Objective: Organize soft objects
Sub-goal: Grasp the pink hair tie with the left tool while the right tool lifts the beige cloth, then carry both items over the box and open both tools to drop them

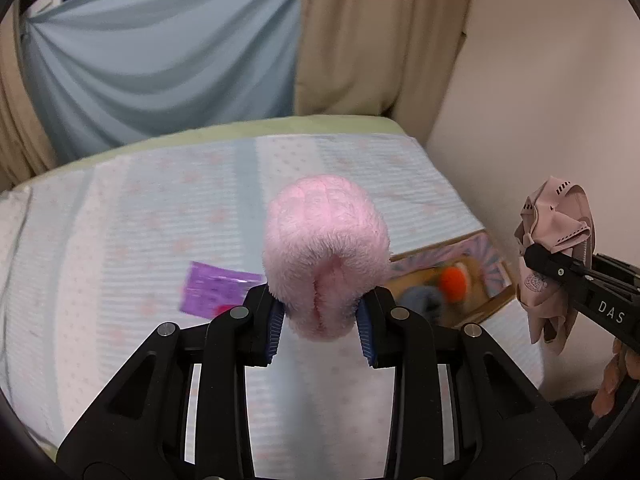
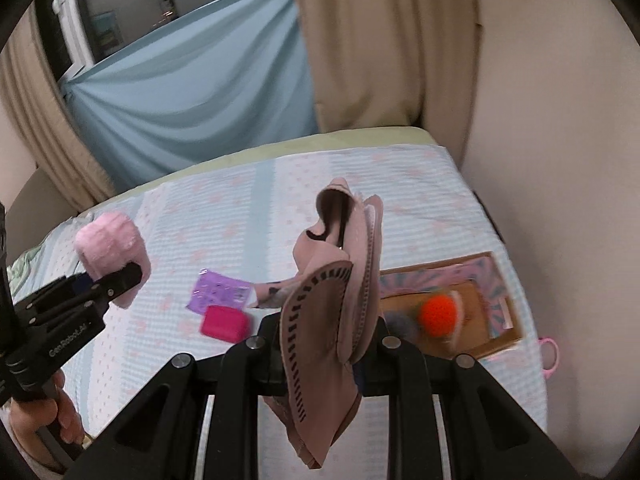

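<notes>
Clamping a fluffy pink roll (image 1: 326, 256), the left gripper (image 1: 320, 316) holds it up over the bed (image 1: 120, 216), its blue pads pressed into the fluff on both sides. The right gripper (image 2: 326, 344) is closed tight on a dusty-pink cloth piece (image 2: 332, 304) that hangs crumpled and blocks much of that camera's forward view. On the bedspread below lie a purple packet (image 2: 218, 290) and, just beside it, a magenta box (image 2: 224, 323). To the right, near the wall, sits a cardboard box (image 2: 502, 334) with an orange ball (image 2: 438, 314) inside.
</notes>
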